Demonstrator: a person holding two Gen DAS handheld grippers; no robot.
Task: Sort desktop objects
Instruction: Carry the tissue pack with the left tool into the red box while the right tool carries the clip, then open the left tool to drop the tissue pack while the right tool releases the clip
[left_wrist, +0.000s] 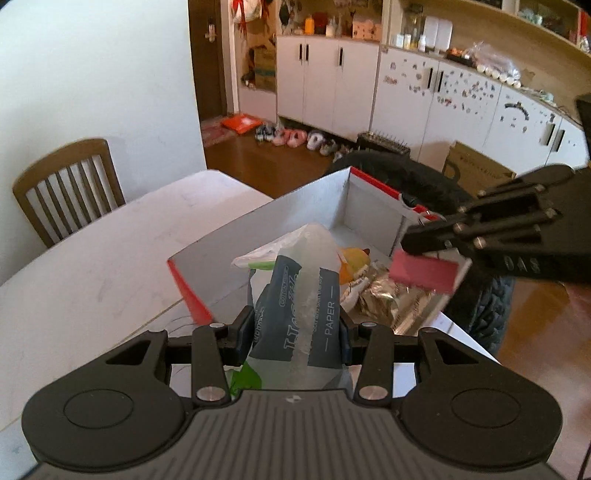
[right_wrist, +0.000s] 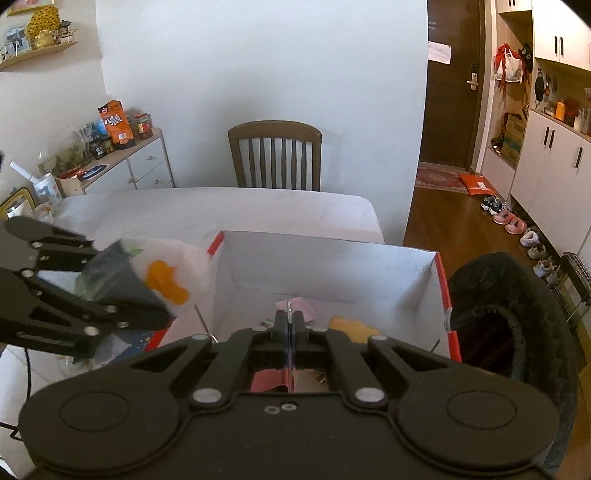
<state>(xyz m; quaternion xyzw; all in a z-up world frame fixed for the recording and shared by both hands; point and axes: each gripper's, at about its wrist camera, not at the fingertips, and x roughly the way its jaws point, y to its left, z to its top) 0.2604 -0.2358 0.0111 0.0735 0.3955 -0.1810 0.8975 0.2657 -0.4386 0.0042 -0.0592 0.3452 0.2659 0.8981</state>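
So the left tool (left_wrist: 293, 334) is clamped on a pack of tissues (left_wrist: 301, 314), holding it over the near edge of the white box (left_wrist: 258, 229) on the tabletop (left_wrist: 92, 266). The right tool (right_wrist: 290, 325) is squeezed shut on a pink card (left_wrist: 424, 271) above the box's right side. Snack wrappers (left_wrist: 380, 295) are already lying inside.

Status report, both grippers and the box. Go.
Left gripper shut on tissue pack. Right gripper shut on pink pad, over box. Nothing blocking.
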